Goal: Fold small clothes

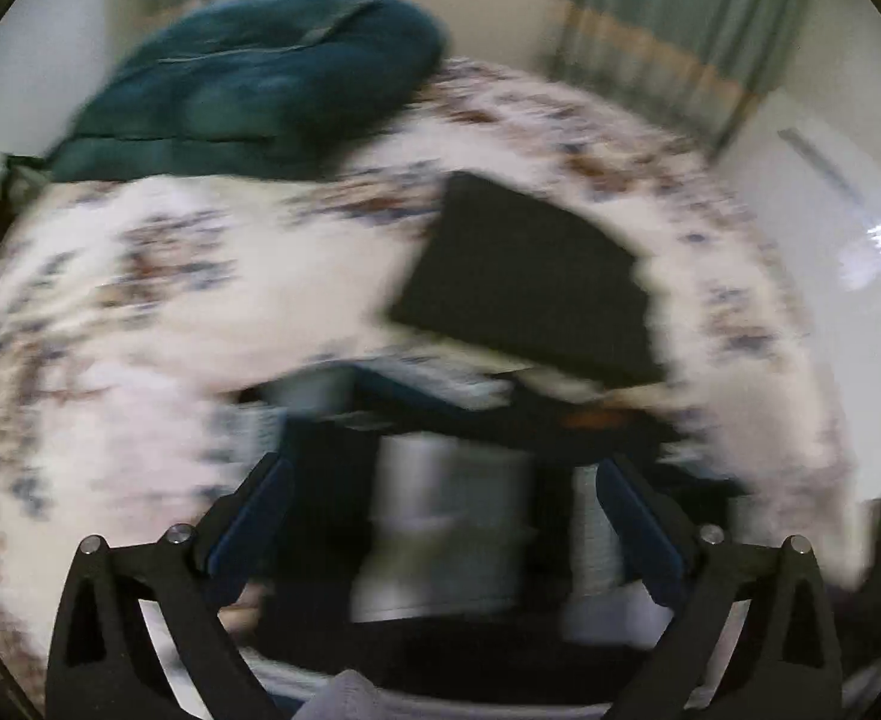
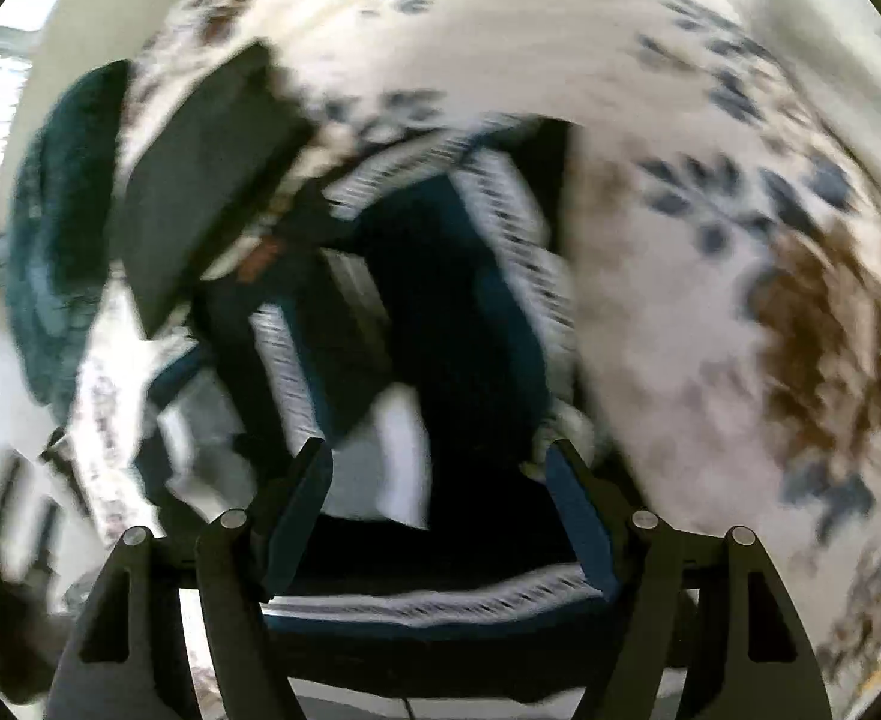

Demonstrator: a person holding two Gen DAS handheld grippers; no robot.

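Note:
Both views are motion-blurred. A small garment in navy, black and white stripes (image 1: 440, 504) lies crumpled on a floral bedsheet (image 1: 140, 312), just ahead of my left gripper (image 1: 440, 516), whose jaws stand wide apart with nothing between the pads. In the right wrist view the same striped garment (image 2: 440, 312) spreads ahead of and under my right gripper (image 2: 440, 510), also open. A flat dark folded piece (image 1: 530, 282) lies on the sheet beyond the garment; it also shows in the right wrist view (image 2: 200, 180).
A dark teal pillow or folded quilt (image 1: 248, 84) lies at the far side of the bed. Green curtains (image 1: 680, 12) and a white glossy floor (image 1: 848, 228) are past the bed's right edge.

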